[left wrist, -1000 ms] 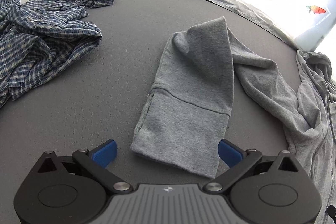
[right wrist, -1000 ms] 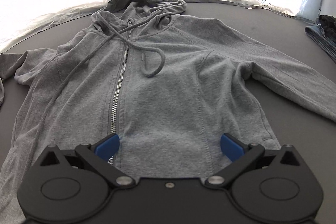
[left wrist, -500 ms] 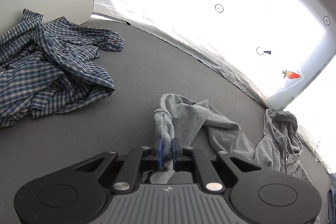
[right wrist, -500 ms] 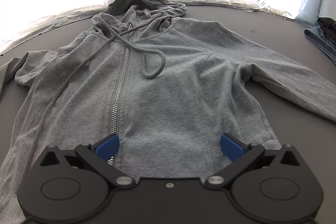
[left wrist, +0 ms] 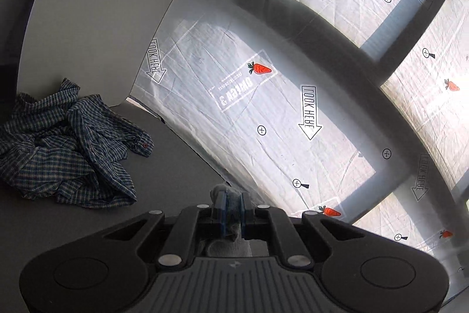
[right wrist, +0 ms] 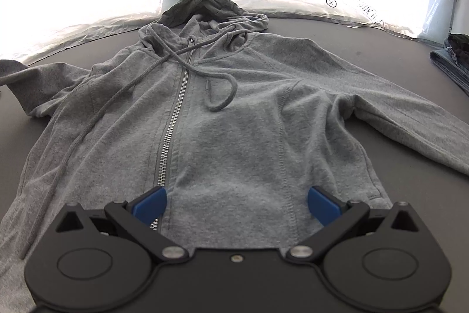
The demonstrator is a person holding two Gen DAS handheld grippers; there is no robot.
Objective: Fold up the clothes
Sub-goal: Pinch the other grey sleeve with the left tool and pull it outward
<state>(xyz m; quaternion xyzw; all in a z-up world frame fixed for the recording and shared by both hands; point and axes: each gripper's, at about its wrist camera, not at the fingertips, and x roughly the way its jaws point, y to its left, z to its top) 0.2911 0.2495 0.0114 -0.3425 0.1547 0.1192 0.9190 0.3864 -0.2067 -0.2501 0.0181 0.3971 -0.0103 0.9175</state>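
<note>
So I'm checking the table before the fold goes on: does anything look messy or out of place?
Yes. A plaid shirt lies crumpled in a heap at the table's far left, unfolded. On the grey hoodie, the drawstrings trail loose across the chest and zipper. The left tool pinches grey fabric; the right tool is open.

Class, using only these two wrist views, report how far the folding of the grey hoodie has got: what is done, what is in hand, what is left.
Done: the grey hoodie lies flat, zipped, front up. In hand: the left tongs are shut on grey sleeve fabric; the right tongs are open over the hem. Left: no body fold shows, the other sleeve lies spread, and the plaid shirt sits crumpled.
</note>
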